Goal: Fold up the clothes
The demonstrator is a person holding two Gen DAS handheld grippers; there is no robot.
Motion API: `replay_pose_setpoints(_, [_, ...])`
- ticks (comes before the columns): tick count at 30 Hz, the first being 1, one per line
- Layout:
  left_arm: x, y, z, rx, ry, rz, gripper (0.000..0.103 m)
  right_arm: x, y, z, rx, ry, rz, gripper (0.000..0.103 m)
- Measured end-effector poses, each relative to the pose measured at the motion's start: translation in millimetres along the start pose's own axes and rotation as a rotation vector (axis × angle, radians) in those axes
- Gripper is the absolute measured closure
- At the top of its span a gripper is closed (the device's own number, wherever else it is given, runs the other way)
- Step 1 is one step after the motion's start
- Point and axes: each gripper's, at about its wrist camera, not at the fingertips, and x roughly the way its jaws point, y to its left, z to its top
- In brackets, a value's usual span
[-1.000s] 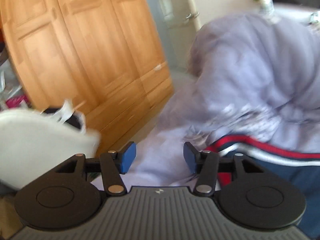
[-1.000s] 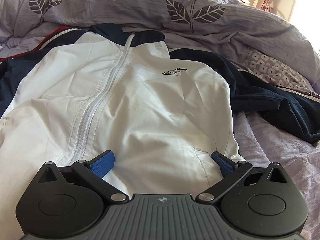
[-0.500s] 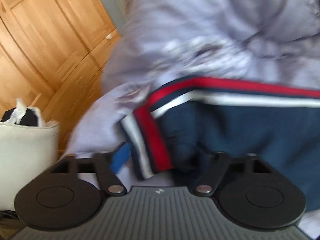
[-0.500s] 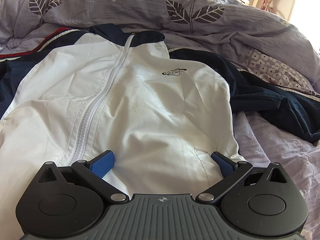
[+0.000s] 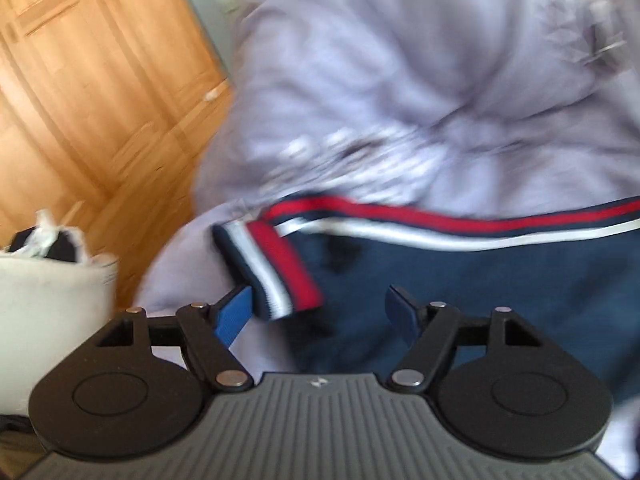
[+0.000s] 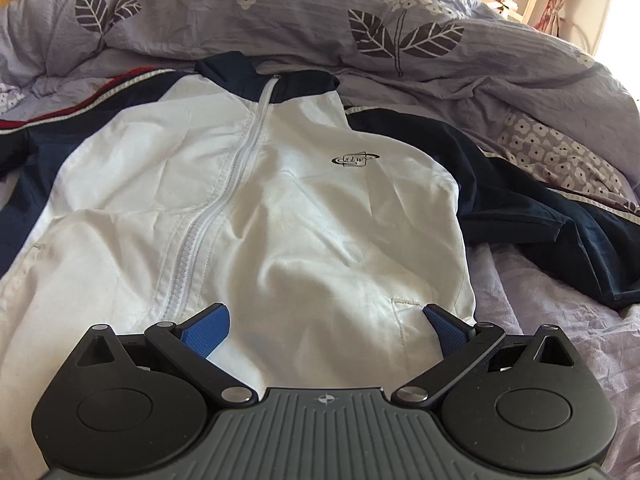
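A white zip-up jacket [image 6: 280, 200] with navy collar and sleeves lies face up on the bed. My right gripper [image 6: 326, 320] hangs open over its lower front, its pads apart and off the cloth. In the left wrist view the jacket's navy sleeve [image 5: 480, 280] ends in a red, white and navy striped cuff [image 5: 276, 272]. My left gripper [image 5: 320, 312] is at that cuff and its jaws are closing. The cuff's end lies between them, close to the left pad [image 5: 234, 314], with a wide gap to the right pad. The other navy sleeve [image 6: 540, 216] lies crumpled at the right.
A rumpled lilac duvet [image 6: 280, 8] with leaf and flower prints is heaped behind the jacket and above the sleeve [image 5: 400, 80]. A wooden wardrobe [image 5: 100, 80] stands beyond the bed's left side. A white container [image 5: 48, 312] holding dark items sits beside it.
The left gripper has swung from the bed's edge onto the striped cuff, which now lies between its jaws; they stand wider than a second ago. The right gripper has not moved.
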Motion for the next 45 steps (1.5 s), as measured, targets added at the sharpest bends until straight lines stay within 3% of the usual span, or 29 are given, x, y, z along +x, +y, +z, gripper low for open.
replay_pose_setpoints(6, [-81,-116,-42,0.17,-0.05,-0.402,0.029,-14,-4,-19,0.014,0.028,0.081,0.0])
replay_pose_setpoints(9, [-115,-188,-88,0.299,0.024,-0.566,0.025,-24,-4,-23,-0.052,0.067,0.106,0.0])
replay_pose_setpoints(11, [-128,-219,-119,0.368,0.08,-0.62,0.024,-34,-7,-15,-0.094,0.112,0.126,0.0])
replay_pose_setpoints(14, [-122,-243,-160,0.411,0.178,-0.598,0.019,-50,-12,-10,-0.117,0.138,0.151,0.0])
replay_pose_setpoints(17, [-112,-258,-199,0.435,0.257,-0.557,0.011,-45,-6,-26,-0.141,0.219,0.192,0.0])
replay_pose_setpoints(20, [-125,-258,-217,0.457,0.182,-0.505,0.005,-30,-9,-44,-0.057,0.3,0.195,0.0])
replay_pose_setpoints(26, [-149,-249,-229,0.519,0.205,-0.517,0.005,-37,-13,-34,-0.196,0.528,0.242,0.0])
replay_pose_setpoints(29, [-151,-256,-236,0.547,0.203,-0.508,0.004,-29,-23,-49,-0.126,0.542,0.265,0.0])
replay_pose_setpoints(33, [-153,-262,-237,0.538,0.21,-0.506,0.002,-30,-20,-64,-0.114,0.461,0.259,0.0])
replay_pose_setpoints(45, [-160,-247,-245,0.51,0.219,-0.53,0.0,-27,-25,-63,-0.104,0.441,0.265,0.0])
